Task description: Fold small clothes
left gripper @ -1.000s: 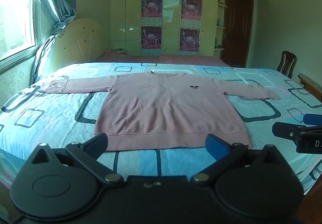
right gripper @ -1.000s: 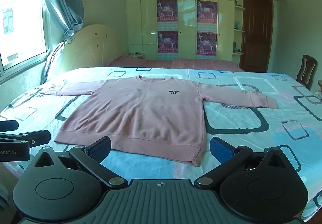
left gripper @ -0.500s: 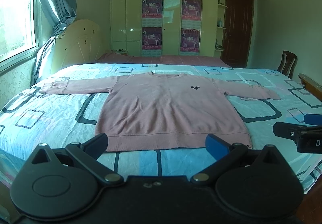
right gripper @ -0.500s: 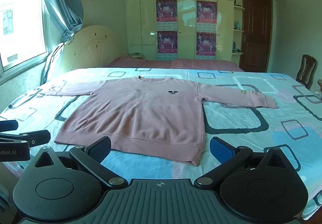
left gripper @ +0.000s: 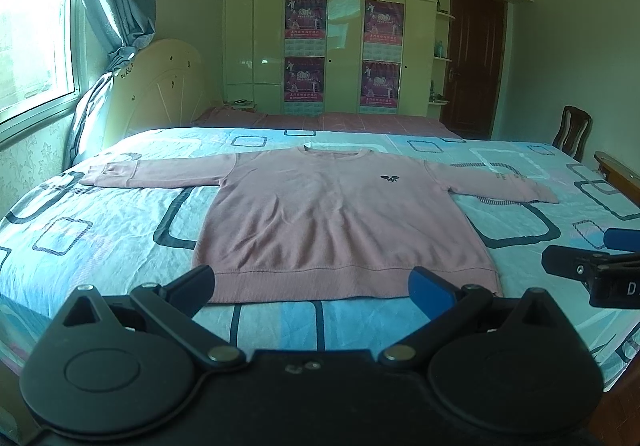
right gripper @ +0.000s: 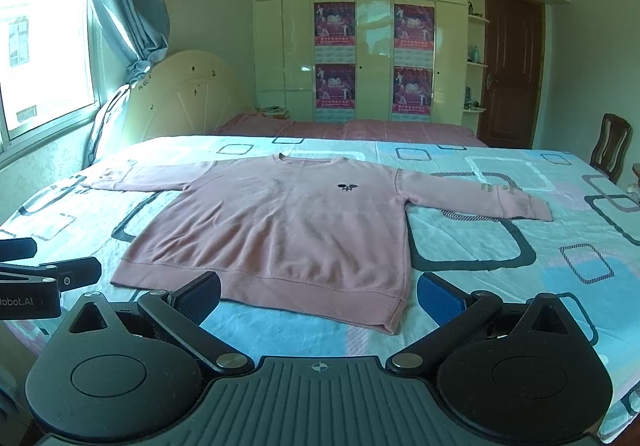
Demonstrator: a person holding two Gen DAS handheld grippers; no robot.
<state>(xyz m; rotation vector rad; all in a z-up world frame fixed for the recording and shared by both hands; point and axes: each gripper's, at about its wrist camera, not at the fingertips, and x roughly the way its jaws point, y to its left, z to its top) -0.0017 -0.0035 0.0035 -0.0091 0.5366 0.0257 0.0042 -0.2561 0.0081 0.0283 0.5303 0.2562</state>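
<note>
Pink sweatshirt [left gripper: 336,217] lies flat and face up on the bed [left gripper: 104,221], both sleeves spread out to the sides, neckline toward the far edge, ribbed hem toward the cameras. Small dark emblem [left gripper: 389,178] on the chest. No fold in it.

Left gripper [left gripper: 316,280]: jaws spread wide, nothing between them. Fingers sit above the near edge of the bed, just short of the hem; in the left wrist view the fingertips overlap the hem band, but contact cannot be judged. Blue pad [left gripper: 430,292] shows on one finger.

Right gripper [right gripper: 320,296]: likewise spread wide, empty. It faces the sweatshirt's right hem corner [right gripper: 394,320], which falls between the two fingers in the right wrist view; no visible touch.

Each tool shows in the other's view, at the frame edge, side by side near the foot of the bed.

Surroundings: patterned blue sheet, cream headboard [right gripper: 188,93] at left, wardrobe [right gripper: 368,25] with posters behind, brown door [right gripper: 510,73], wooden chair [right gripper: 612,145] at right, curtained window [right gripper: 44,45] at left.
</note>
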